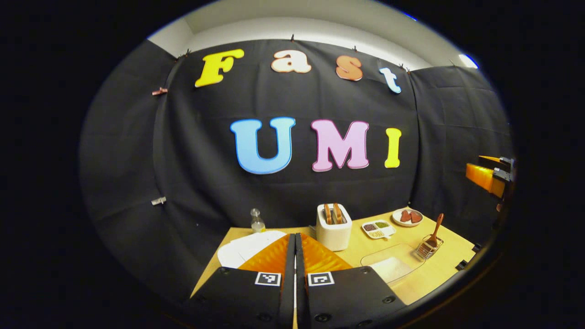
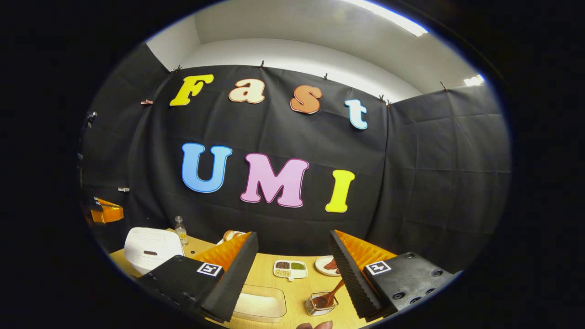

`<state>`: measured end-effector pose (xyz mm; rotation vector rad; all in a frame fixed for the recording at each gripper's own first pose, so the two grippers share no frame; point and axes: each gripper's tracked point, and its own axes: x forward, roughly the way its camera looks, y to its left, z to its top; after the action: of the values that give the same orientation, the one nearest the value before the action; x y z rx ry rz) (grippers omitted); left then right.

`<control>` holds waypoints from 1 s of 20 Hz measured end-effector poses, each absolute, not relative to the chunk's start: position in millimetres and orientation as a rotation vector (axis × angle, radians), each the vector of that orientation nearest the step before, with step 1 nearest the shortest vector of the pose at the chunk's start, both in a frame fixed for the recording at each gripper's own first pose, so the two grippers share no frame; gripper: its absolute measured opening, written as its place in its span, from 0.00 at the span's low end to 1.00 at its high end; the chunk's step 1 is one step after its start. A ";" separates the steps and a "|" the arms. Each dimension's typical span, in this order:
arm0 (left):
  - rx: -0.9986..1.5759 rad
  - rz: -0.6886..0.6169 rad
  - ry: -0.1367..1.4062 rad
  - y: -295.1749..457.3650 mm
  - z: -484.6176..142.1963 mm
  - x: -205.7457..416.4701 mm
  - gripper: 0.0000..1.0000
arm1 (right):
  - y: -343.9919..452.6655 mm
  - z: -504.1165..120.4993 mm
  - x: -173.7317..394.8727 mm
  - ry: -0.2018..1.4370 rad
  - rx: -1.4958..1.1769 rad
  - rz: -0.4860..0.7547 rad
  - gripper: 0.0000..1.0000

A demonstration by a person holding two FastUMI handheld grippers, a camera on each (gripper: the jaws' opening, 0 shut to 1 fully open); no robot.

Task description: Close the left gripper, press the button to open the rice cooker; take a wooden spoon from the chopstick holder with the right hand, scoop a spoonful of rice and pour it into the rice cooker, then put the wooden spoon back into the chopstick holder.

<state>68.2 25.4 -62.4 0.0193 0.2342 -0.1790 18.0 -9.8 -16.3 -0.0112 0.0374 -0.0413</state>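
On the pale wood table (image 1: pixel 445 267), low in both views:
Left gripper (image 1: pixel 295 246): fingers pressed flat together, ribbed faces meeting, nothing between them — raised above the near left of the table.
Right gripper (image 2: pixel 292 256): jaws spread wide, ridged inner faces apart, empty — hangs over the near middle of the table.
Rice cooker (image 2: pixel 151 249): one, white, smooth, rounded box, lid down, dark oblong button on its front; far left in the right gripper view.
Wooden spoon (image 1: pixel 436 228): one, reddish-brown, handle leaning up and to the right out of the holder.
Chopstick holder (image 1: pixel 428 248): one, small square wire basket, right side of the table, near edge.
Rice container (image 2: pixel 260 304): one, clear plastic rectangle with rounded corners, white grains inside, just left of the holder.
Toaster (image 1: pixel 334 226): one, white, blocky, two brown slices upright in its slots.
Divided dish (image 2: pixel 290 268): one, white, three compartments of coloured grains.
Round plate (image 1: pixel 407 216): one, reddish pieces on it, far right.
Glass bottle (image 1: pixel 257 221): one, small, clear, far left.
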 end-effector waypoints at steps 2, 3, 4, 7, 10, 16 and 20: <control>-0.042 -0.221 0.350 30.0 -93.1 82.9 0.07 | -11.8 -19.7 19.0 0.044 -0.022 -0.048 0.98; -0.077 -0.246 0.419 31.1 -110.8 89.8 0.07 | -13.0 -22.3 18.2 0.050 -0.024 -0.052 0.98; -0.114 -0.272 0.481 30.5 -127.6 93.9 0.07 | -14.3 -24.9 18.3 0.056 -0.025 -0.056 0.98; -0.204 -0.307 0.633 32.5 -161.3 104.1 0.07 | -21.6 -29.2 17.4 0.067 -0.026 -0.079 0.98; -0.224 -0.306 0.707 34.5 -181.5 116.7 0.07 | -29.7 -30.8 14.8 0.066 -0.018 -0.098 0.98; -0.186 -0.318 0.763 28.2 -195.9 129.6 0.07 | -41.7 -36.5 13.1 0.078 -0.020 -0.131 0.98; -0.182 -0.323 0.812 25.2 -210.0 130.5 0.07 | -43.9 -37.9 13.9 0.081 -0.021 -0.139 0.98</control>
<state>130.5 25.2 -210.0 -0.1815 0.8119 -0.3235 13.9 -43.9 -37.9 -0.0213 0.0812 -0.1393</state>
